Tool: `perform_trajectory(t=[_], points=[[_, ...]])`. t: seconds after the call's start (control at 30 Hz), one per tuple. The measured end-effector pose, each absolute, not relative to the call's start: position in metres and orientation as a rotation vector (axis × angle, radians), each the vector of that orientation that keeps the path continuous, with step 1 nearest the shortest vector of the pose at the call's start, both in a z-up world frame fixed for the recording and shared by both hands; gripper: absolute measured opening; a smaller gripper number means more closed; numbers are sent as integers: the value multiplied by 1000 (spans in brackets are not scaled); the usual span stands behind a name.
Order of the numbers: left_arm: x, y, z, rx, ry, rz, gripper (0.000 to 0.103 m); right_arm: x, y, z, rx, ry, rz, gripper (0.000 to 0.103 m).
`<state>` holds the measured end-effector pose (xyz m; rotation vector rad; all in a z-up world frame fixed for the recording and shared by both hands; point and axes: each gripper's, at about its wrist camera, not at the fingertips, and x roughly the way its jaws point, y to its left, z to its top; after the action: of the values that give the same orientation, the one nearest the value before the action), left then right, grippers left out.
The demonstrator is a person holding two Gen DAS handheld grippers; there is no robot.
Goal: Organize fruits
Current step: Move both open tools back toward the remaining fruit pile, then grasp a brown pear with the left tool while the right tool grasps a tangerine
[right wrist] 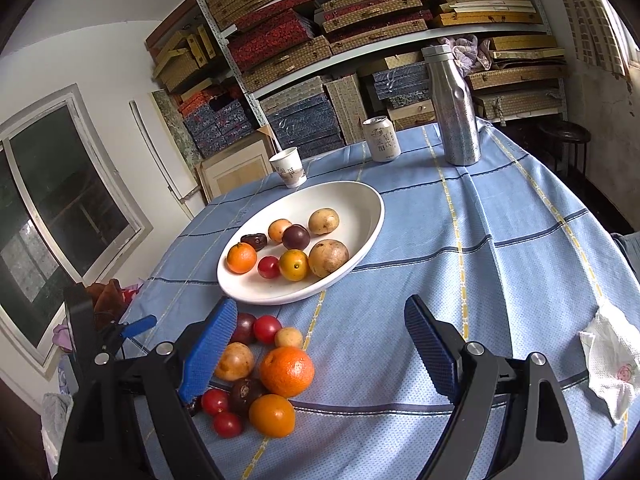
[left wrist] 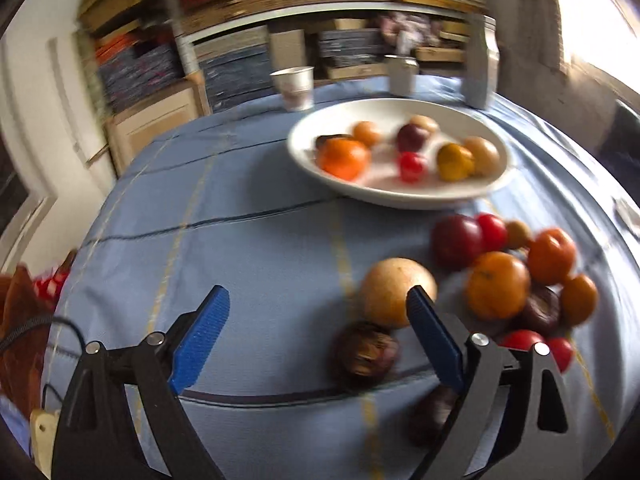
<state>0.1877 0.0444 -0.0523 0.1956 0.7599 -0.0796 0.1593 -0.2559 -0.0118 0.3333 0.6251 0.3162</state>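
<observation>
A white oval plate (right wrist: 360, 216) (left wrist: 320, 172) on the blue cloth holds several fruits: an orange (right wrist: 241, 257), a cherry tomato (right wrist: 268, 267), a yellow fruit (right wrist: 294, 265), a dark plum (right wrist: 296, 237). A pile of loose fruits lies in front of the plate: an orange (right wrist: 287, 371) (left wrist: 497, 285), a tan round fruit (left wrist: 394, 292), a dark wrinkled fruit (left wrist: 365, 354), tomatoes. My left gripper (left wrist: 318, 334) is open and empty just left of the pile, which is blurred in its view. My right gripper (right wrist: 320, 344) is open and empty, its left finger over the pile.
A paper cup (right wrist: 289, 167), a drink can (right wrist: 381, 138) and a tall metal bottle (right wrist: 454, 108) stand behind the plate. A crumpled white tissue (right wrist: 608, 364) lies at the right edge. Shelves of boxes are behind the table. The left gripper (right wrist: 120, 332) shows at the left.
</observation>
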Motion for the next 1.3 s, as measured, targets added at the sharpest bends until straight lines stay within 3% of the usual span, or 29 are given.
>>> perform_trajectory(t=[0.23, 0.53, 0.77, 1.07, 1.3], points=[[187, 30, -58, 219, 772, -167, 82, 161, -255, -13, 327, 630, 324, 87], [200, 7, -68, 229, 826, -286, 52, 161, -252, -14, 314, 634, 321, 87], [209, 4, -72, 221, 850, -306, 45, 163, -249, -16, 299, 652, 325, 87], [219, 31, -71, 135, 857, -213, 44, 171, -212, -39, 160, 771, 379, 87], [223, 37, -71, 130, 856, -185, 44, 175, -194, -51, 79, 802, 365, 80]])
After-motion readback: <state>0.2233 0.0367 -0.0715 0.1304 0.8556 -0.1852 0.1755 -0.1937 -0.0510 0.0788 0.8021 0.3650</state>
